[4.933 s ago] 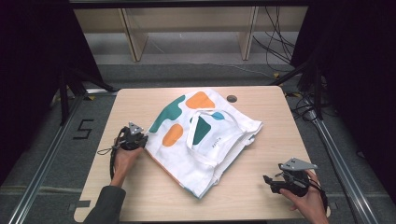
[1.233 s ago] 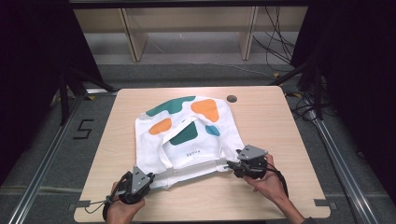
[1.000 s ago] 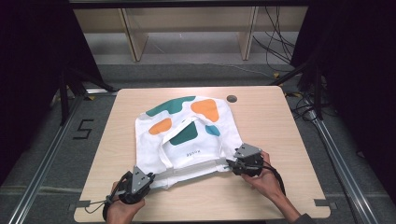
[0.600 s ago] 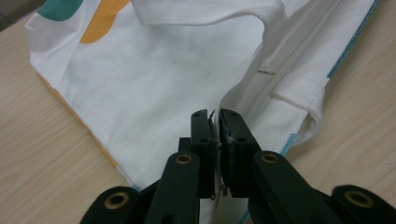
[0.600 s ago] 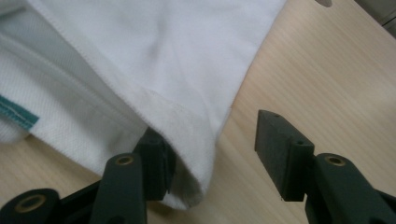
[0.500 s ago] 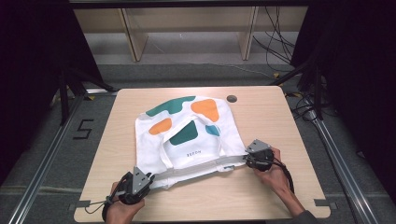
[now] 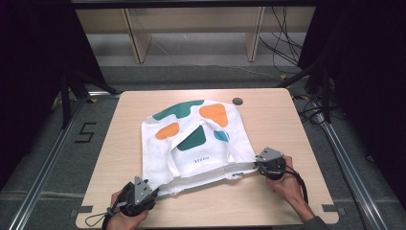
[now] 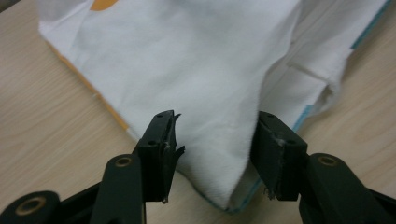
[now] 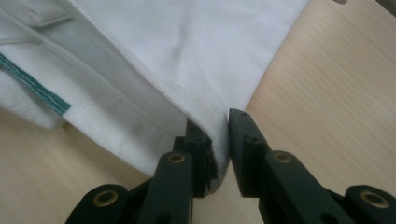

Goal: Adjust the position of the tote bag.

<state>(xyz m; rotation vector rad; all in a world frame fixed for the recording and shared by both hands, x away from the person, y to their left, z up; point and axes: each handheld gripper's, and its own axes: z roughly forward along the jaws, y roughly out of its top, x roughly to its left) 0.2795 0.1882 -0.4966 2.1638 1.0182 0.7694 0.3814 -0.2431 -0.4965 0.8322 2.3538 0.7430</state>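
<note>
1. High view: the bag (image 7: 191, 143), white with green and orange patches, lies flat mid-table (image 7: 287, 115), its near edge drawn out between your two grippers. Your left gripper (image 7: 143, 189) sits at the bag's near-left corner, and your right gripper (image 7: 261, 163) at the near-right corner. A small dark disc (image 7: 237, 100) rests near the far edge, apart from the bag. Judgement: you are spreading and squaring the bag.

2. Left gripper view: your left gripper (image 8: 212, 154) stands moderately wide, having just been opening. The bag's corner (image 8: 219, 140) lies between the jaws, and the pads are off it, so this corner is released.

3. Right gripper view: your right gripper (image 9: 219, 149) stands narrow, having just been closing. The bag's hem (image 9: 205, 112) sits between the jaws and looks pinched.

4. Next move, as judged: lift the left gripper clear without dragging the corner. Then either tension the hem with the right gripper or let it go.
</note>
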